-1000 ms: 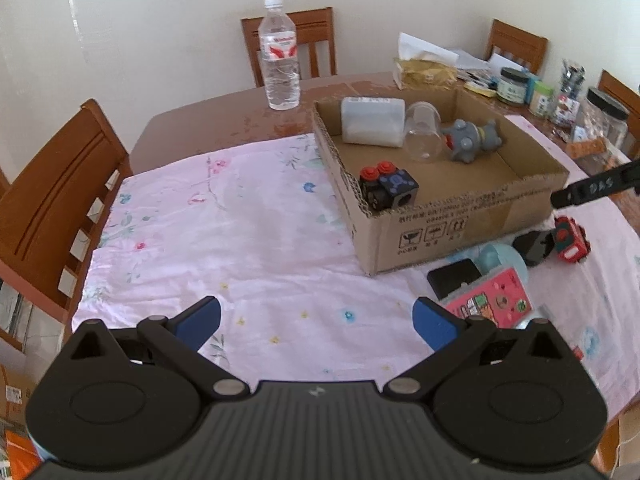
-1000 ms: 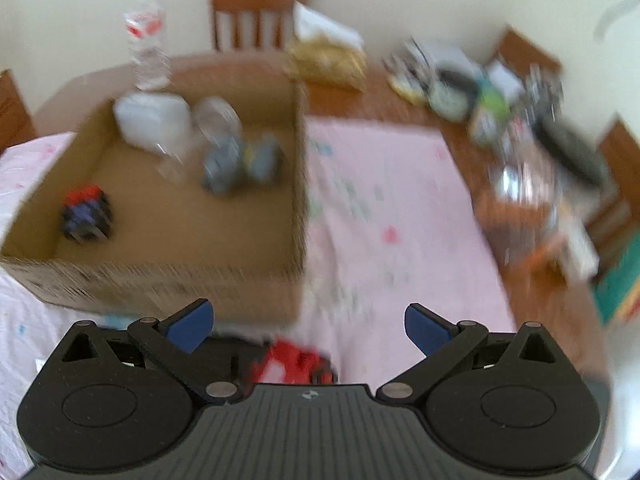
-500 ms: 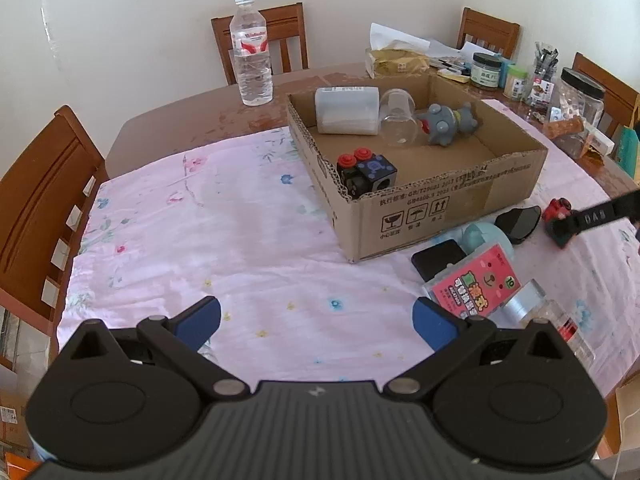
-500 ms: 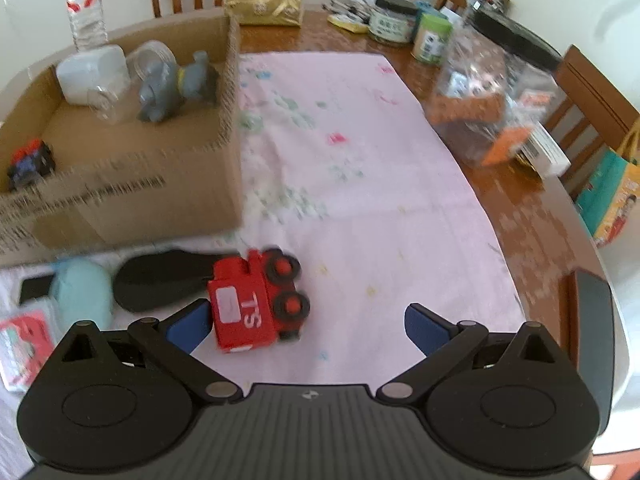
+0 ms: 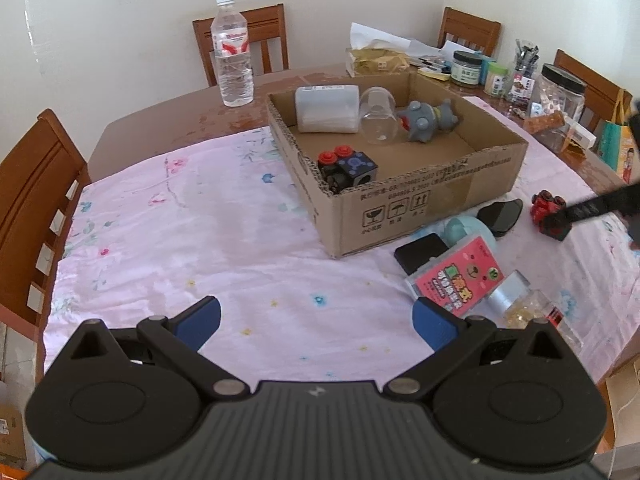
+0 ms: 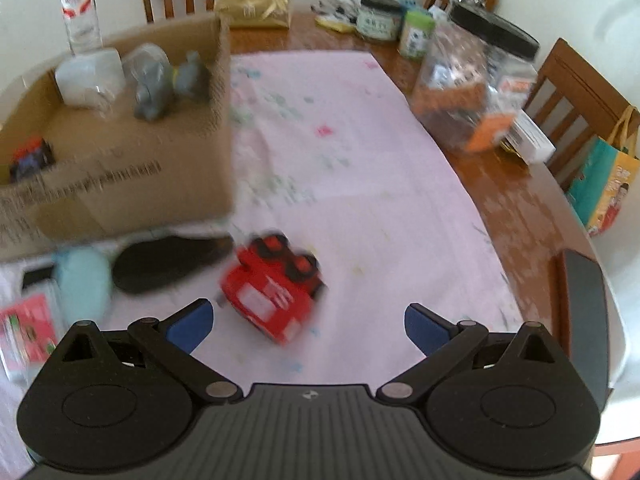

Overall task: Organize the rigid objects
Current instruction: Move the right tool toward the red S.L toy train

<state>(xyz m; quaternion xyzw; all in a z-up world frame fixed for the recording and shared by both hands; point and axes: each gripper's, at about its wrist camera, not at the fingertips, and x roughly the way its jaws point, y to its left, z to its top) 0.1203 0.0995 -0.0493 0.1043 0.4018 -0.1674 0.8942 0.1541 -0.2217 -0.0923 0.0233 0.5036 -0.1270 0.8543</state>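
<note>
The small red plastic toy truck with black wheels (image 6: 274, 290) is lying on the desk at twelve o'clock of the spread, empty right gripper (image 6: 306, 326). It is looking hard and light (a bit slippery); pinching its flat sides seems best.

Pale walls (image 5: 120, 20) — wooden chairs (image 5: 36, 184) around brown table (image 5: 160, 120).

Right gripper (image 6: 306, 324) advanced; red toy truck (image 6: 274, 290) now nearer open jaws.

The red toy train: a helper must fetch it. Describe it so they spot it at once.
Find the cardboard box on the pink tablecloth. Just off its near right corner lies the red toy train, beside a black oval case. Nothing else outside the box is bright red with black wheels.
</note>
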